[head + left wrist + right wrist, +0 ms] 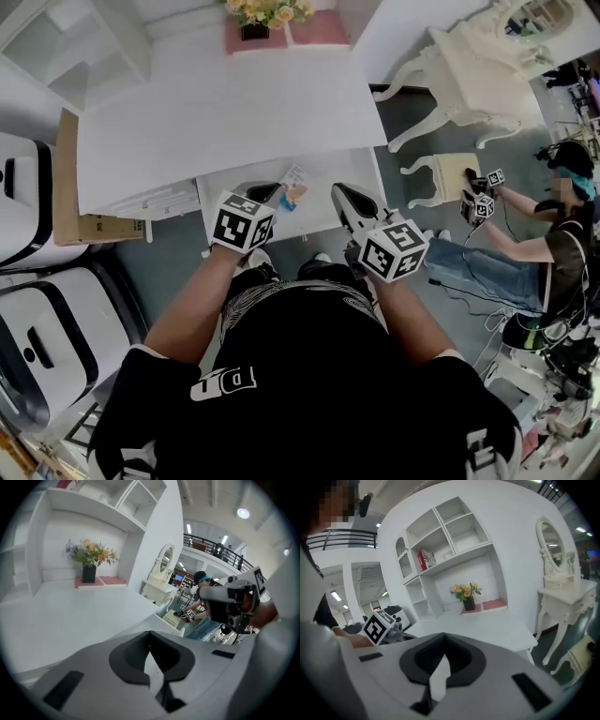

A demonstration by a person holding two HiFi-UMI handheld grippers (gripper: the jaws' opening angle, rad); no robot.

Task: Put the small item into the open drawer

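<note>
The small item (293, 187), a colourful little card-like thing, lay in the open drawer (323, 214) close under the front edge of the white surface (225, 112). The tip of my left gripper (266, 192) was just beside it, on its left. That gripper's fingers (125, 662) were pressed together with nothing between them, as its own view showed. My left forearm reached forward from my body, and the gripper tilted forward and down over the drawer's left part with its marker cube turned up toward my head. My right gripper (349, 201) was over the drawer's right part, well apart from the item and pointing forward at a shallower tilt. Its fingers (417, 662) were also together and held nothing. My right forearm ran out alongside the left one, both elbows close to my sides. At the back of the surface stood a pot of flowers (267, 11) on a pink base. To the right stood a white dressing table (478, 66) and a chair (450, 173), where another person (553, 248) sat holding grippers too.
</note>
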